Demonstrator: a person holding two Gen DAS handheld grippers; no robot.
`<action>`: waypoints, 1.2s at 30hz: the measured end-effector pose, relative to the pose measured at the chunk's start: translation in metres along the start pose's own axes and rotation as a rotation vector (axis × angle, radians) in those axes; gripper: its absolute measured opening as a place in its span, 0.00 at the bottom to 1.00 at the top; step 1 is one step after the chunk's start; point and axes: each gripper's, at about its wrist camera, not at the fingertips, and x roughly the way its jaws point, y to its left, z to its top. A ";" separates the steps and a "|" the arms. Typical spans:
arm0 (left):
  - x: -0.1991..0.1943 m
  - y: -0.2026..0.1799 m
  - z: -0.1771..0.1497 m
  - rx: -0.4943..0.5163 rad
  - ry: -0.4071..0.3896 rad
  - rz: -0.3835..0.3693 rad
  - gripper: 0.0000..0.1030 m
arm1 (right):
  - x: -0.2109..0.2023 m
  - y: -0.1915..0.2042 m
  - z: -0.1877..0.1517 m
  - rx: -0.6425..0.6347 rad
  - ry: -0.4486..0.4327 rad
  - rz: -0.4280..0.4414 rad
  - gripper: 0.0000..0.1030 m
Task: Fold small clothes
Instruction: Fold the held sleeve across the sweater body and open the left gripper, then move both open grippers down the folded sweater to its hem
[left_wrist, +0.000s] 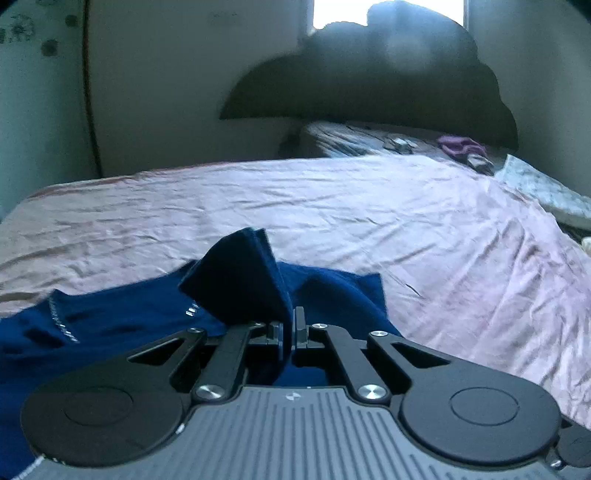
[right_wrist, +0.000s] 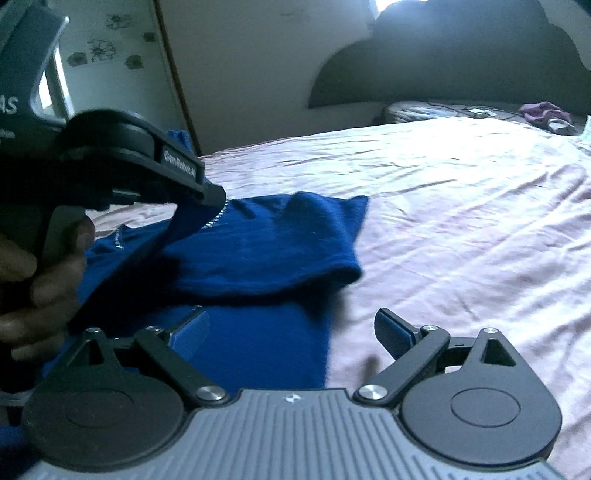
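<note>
The left gripper (left_wrist: 289, 328) is clenched on a fold of the blue garment (left_wrist: 236, 280) — the cloth stands up in a peak at twelve o'clock from its tips. The rest of the garment lies on the wrinkled pink bedsheet (left_wrist: 369, 206). The right gripper (right_wrist: 291, 332) hangs with fingers spread wide, grasping nothing — its left finger (right_wrist: 190, 332) over the blue cloth, the sheet at three o'clock.

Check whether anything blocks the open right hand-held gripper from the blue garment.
Nothing visible does. The right hand-held gripper hangs open right over the blue garment on the pink sheet. The left hand-held gripper, off to the side, is already shut on a fold.
</note>
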 end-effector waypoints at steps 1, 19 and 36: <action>0.002 -0.003 -0.001 0.005 0.006 -0.008 0.02 | -0.002 -0.004 -0.001 0.004 -0.001 -0.008 0.94; -0.028 0.009 -0.001 0.023 -0.013 -0.236 0.76 | -0.027 -0.039 -0.001 0.048 -0.070 -0.181 0.94; -0.058 0.224 -0.096 -0.119 0.139 0.381 0.69 | 0.077 0.009 0.045 0.060 0.067 0.133 0.94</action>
